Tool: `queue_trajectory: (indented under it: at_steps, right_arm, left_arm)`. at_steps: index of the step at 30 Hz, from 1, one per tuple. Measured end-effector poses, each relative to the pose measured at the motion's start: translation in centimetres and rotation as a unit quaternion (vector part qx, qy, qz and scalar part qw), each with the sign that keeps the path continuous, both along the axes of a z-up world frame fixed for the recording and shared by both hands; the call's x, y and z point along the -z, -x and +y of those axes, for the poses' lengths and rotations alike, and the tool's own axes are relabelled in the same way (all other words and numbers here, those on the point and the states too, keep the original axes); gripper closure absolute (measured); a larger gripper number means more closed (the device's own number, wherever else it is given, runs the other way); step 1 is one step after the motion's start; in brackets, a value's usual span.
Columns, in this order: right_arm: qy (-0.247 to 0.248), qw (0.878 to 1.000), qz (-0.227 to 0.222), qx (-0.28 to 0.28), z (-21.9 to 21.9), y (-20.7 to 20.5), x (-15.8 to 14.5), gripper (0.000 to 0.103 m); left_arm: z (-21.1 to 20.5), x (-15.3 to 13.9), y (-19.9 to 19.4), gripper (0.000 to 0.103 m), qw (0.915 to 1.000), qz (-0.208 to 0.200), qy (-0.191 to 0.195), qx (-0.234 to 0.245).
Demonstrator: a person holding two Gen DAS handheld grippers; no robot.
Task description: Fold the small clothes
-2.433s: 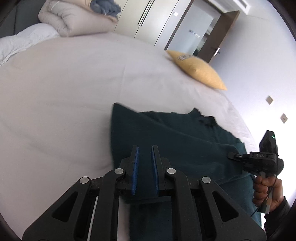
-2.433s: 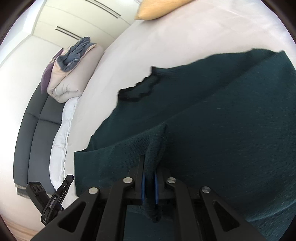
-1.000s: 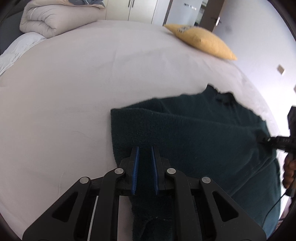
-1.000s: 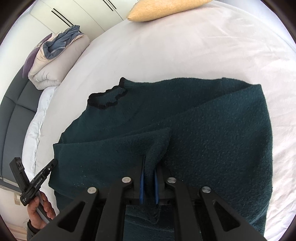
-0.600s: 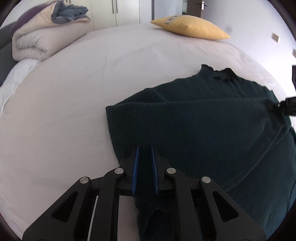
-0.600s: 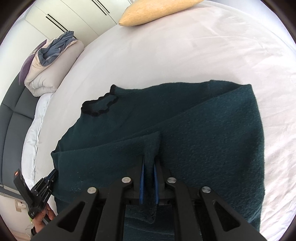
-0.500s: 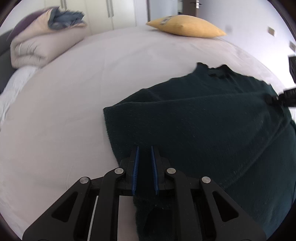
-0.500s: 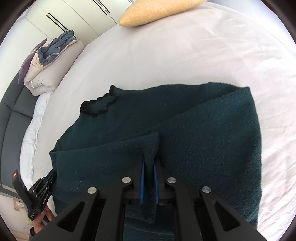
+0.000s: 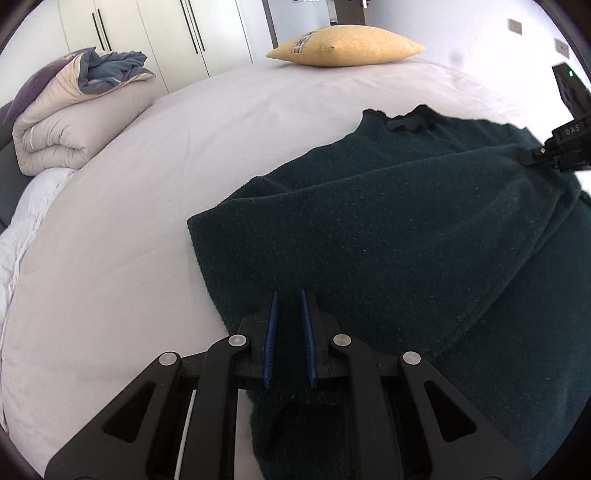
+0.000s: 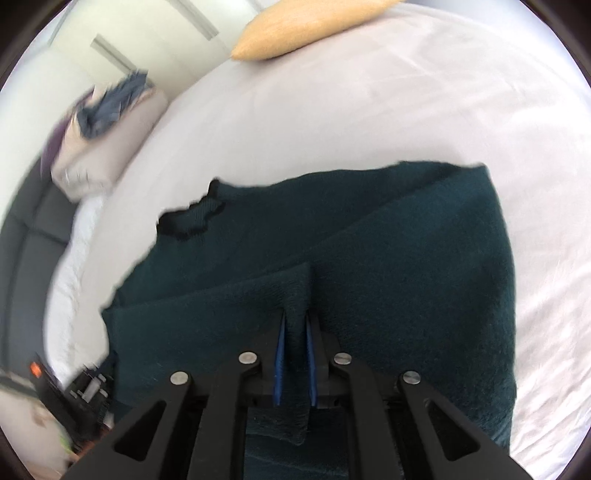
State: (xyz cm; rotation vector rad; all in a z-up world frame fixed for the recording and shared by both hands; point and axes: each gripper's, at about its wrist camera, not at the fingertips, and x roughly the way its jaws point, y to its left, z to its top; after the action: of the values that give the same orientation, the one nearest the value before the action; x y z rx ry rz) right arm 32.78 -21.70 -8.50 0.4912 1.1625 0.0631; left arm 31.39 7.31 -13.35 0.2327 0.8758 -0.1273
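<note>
A dark green knitted sweater [image 9: 369, 229] lies on the white bed sheet [image 9: 129, 221], its frilled collar [image 9: 410, 120] at the far side. A folded layer lies across its body. My left gripper [image 9: 288, 293] is shut on the sweater's near corner, with cloth filling the gap between the blue pads. In the right wrist view, my right gripper [image 10: 295, 316] has a raised ridge of the sweater [image 10: 388, 277] between its pads; its jaws are opening, with the cloth still pinched. The right gripper [image 9: 554, 151] also shows at the sweater's far right edge in the left wrist view.
A yellow pillow [image 9: 343, 46] lies at the far end of the bed. A rolled beige duvet [image 9: 74, 118] with blue cloth on top sits at the left, in front of white wardrobe doors [image 9: 166, 33]. A dark padded headboard [image 10: 22, 258] lines the left edge.
The left wrist view has rolled and shifted, so the pillow and duvet sit higher and more level. The right gripper's pads stand slightly wider apart on the cloth ridge. The right view is now blurred.
</note>
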Motion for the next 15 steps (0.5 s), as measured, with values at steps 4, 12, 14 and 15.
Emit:
queue_trajectory:
  at_steps: [4, 12, 14, 15]
  right_arm:
    - [0.06, 0.996, -0.053, 0.046, 0.3, 1.6, -3.8, 0.075]
    - [-0.088, 0.987, -0.075, -0.112, 9.7, 0.3, -2.5, 0.062]
    - [-0.093, 0.99, -0.035, -0.098, 9.9, -0.2, 0.2, 0.062]
    - [-0.096, 0.992, -0.019, -0.082, 9.3, -0.3, 1.2, 0.062]
  left_arm:
    - [0.9, -0.9, 0.3, 0.09, 0.9995, 0.005, 0.029, -0.005]
    - [3.7, -0.8, 0.1, 0.09, 0.9935, 0.006, 0.096, -0.06]
    - [3.1, -0.1, 0.1, 0.09, 0.997, 0.007, 0.064, -0.042]
    - [3.0, -0.3, 0.3, 0.09, 0.9977, 0.007, 0.058, -0.034]
